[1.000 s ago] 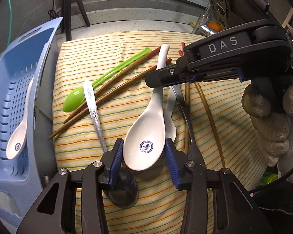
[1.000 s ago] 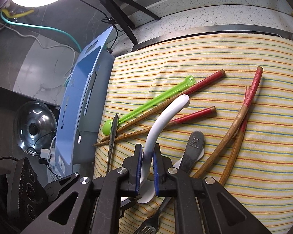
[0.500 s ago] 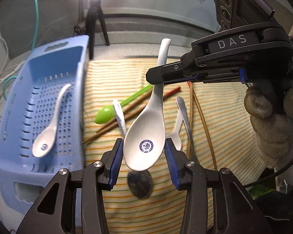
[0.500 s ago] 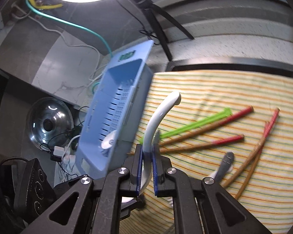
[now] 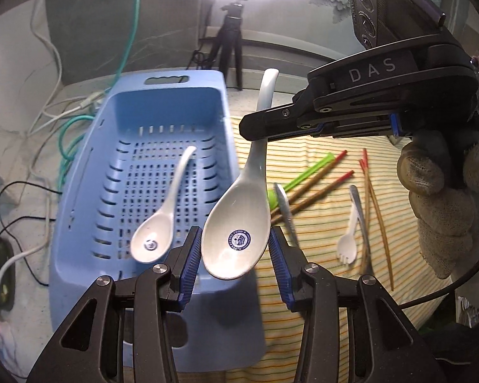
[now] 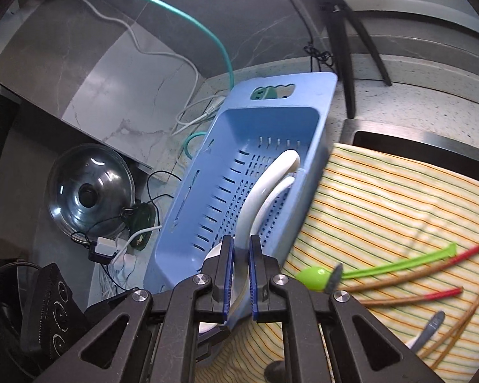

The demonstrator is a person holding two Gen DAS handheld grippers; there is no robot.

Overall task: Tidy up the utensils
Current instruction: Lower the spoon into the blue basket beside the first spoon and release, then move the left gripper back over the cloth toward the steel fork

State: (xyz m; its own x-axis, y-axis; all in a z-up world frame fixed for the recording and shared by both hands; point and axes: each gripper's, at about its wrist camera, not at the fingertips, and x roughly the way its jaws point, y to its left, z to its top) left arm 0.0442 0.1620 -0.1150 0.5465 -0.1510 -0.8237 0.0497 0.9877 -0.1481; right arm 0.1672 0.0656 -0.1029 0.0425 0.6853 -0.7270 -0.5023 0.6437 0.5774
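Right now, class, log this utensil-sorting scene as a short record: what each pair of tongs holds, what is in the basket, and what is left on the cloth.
left tongs: closed on held spoon's bowl
right tongs: shut on held spoon handle
blue basket: one white spoon inside
striped cloth: green spoon, chopsticks, white spork

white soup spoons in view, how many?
2. One white soup spoon is held in the air by both grippers, over the blue basket's edge. The other spoon lies inside the basket. More could be hidden.

Held spoon (image 6: 265, 188) bowl hidden behind hand-held gripper (image 6: 239, 274).
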